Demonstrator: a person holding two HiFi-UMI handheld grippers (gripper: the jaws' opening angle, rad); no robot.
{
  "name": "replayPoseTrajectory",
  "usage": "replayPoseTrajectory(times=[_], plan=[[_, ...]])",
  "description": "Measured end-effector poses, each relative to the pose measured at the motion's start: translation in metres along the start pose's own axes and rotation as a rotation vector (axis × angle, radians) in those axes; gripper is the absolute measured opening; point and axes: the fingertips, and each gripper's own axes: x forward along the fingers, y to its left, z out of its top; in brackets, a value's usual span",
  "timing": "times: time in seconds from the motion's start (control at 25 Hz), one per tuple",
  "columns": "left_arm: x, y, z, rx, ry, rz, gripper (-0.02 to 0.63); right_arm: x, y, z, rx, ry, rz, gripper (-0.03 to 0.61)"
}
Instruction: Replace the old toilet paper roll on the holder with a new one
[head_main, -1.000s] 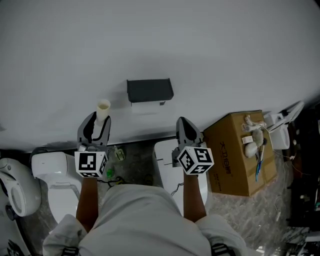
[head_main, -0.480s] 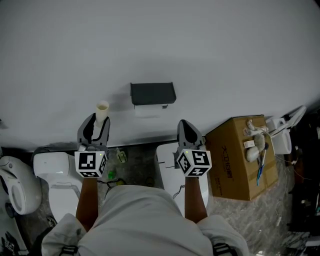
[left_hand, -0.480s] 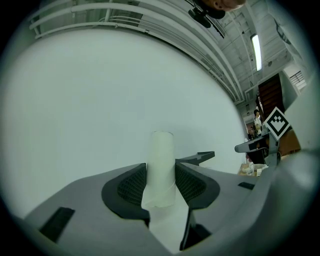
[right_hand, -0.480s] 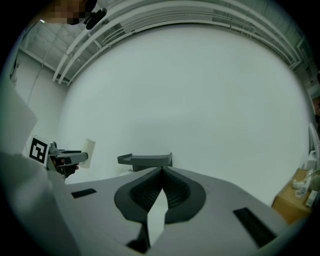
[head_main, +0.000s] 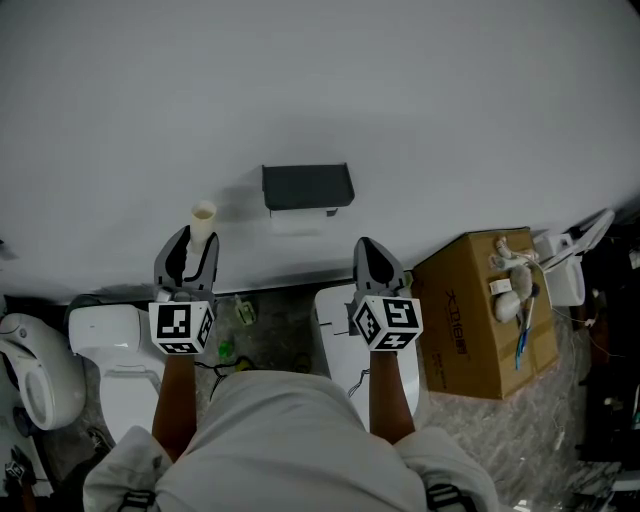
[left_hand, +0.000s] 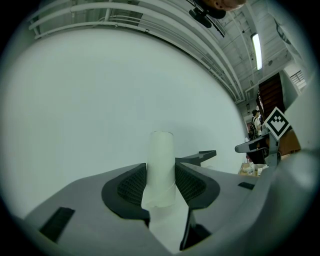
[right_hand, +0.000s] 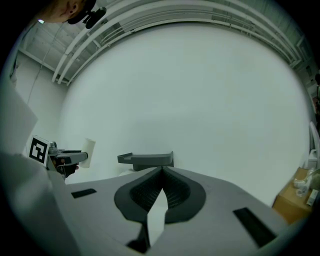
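A bare cardboard toilet-paper tube (head_main: 203, 222) stands upright between the pads of my left gripper (head_main: 193, 240). The left gripper view shows the tube (left_hand: 161, 160) clamped by that gripper (left_hand: 161, 181), which is shut on it. My right gripper (head_main: 368, 247) is level beside it, shut with nothing between its jaws (right_hand: 162, 173). The dark grey paper holder (head_main: 307, 187) is fixed to the white wall between and beyond the two grippers. A pale shape shows just under it; I cannot tell what it is. In the right gripper view the holder (right_hand: 146, 159) lies straight ahead.
A brown cardboard box (head_main: 470, 320) with small items on top stands at the right, with cables and clutter beyond it. A white toilet (head_main: 105, 345) is at the lower left and another white fixture (head_main: 335, 310) below the right gripper. The white wall (head_main: 320, 90) fills the upper picture.
The head view has shifted slightly, so the holder sits a little lower and to the right. Both grippers stay where they were, the left still shut on the tube.
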Motion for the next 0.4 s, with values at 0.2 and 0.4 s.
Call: replayPoseTrajectory(times=[0.2,0.4], plan=[[-0.0013,0.0018,0.0007,-0.004,-0.003,0.008,0.195,0.0013,0.0025,0.0002,0.005,-0.001,0.006,0.003],[-0.0011,0.0021,0.0001,-0.004,-0.01,0.009,0.195,0.0028,0.0014,-0.0014,0.014,-0.009,0.0,0.003]])
